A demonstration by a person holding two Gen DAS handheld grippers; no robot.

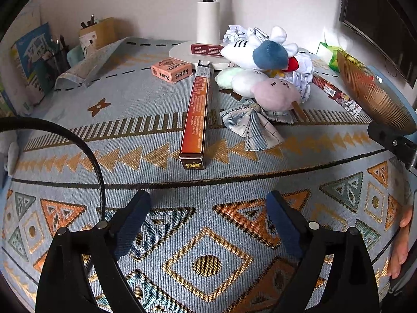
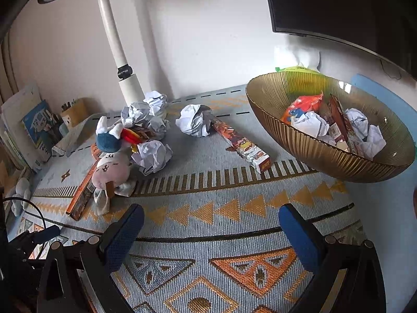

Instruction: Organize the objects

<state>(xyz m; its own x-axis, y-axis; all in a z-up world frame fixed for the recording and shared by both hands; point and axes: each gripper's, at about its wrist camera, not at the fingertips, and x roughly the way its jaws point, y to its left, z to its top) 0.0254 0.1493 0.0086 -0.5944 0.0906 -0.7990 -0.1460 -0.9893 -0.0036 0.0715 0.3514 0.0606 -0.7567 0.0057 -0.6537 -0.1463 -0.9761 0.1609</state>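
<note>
Gaping left tongs (image 1: 208,208), long red box (image 1: 195,114) well beyond, apart.

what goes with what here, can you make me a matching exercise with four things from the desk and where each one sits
Things:
1. ribbed amber glass bowl
2. long orange-red cardboard box
3. small pink carton
4. pink round plush toy

Places:
A. flat on the patterned cloth, just left of the white lamp base
B. lying lengthwise on the cloth, pointing from the lamp base toward the left camera
C. at the right side of the desk, holding crumpled paper and wrappers
D. in the toy pile, below the blue-and-white plush

Pairs: 1-C, 2-B, 3-A, 4-D
</note>
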